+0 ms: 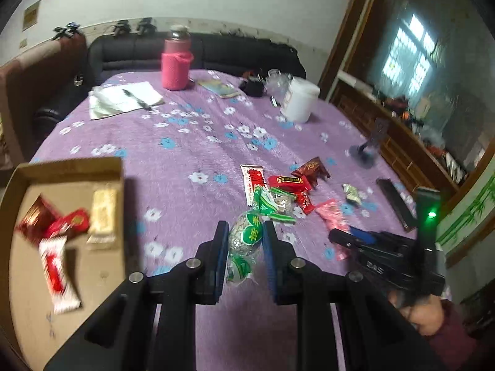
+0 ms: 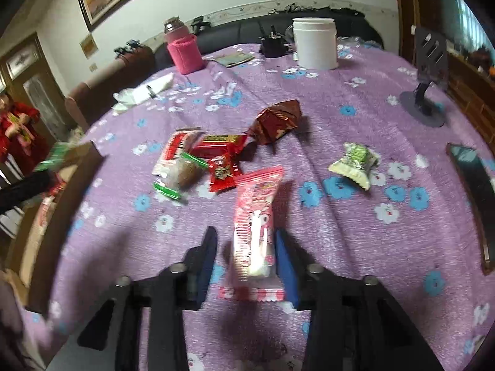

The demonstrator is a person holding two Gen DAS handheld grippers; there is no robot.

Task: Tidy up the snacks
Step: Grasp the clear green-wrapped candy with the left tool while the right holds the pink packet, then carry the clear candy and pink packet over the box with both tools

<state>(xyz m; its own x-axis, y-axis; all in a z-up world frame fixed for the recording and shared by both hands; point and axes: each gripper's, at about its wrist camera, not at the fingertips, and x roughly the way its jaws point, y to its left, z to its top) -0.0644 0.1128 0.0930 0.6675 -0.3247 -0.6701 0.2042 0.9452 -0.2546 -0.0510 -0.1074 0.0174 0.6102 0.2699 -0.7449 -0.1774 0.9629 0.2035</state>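
My left gripper (image 1: 244, 232) is shut on a green-and-clear snack packet (image 1: 244, 241) and holds it above the purple flowered tablecloth (image 1: 185, 154). A cardboard box (image 1: 71, 170) at the left holds several snacks, red, white and gold. A pile of loose snacks (image 1: 284, 191) lies beyond the gripper. In the right wrist view my right gripper (image 2: 247, 241) is open around a pink snack packet (image 2: 256, 225) that lies on the cloth; the jaws stand a little apart from its sides. The pile (image 2: 201, 160) lies just ahead, left.
A brown foil snack (image 2: 278, 120) and a green-white packet (image 2: 355, 164) lie farther out. A white jar (image 2: 315, 43), a pink-sleeved bottle (image 2: 184, 52), a notepad with pen (image 1: 123, 99), a phone stand (image 2: 427, 92) and a dark phone (image 2: 473, 191) are on the table.
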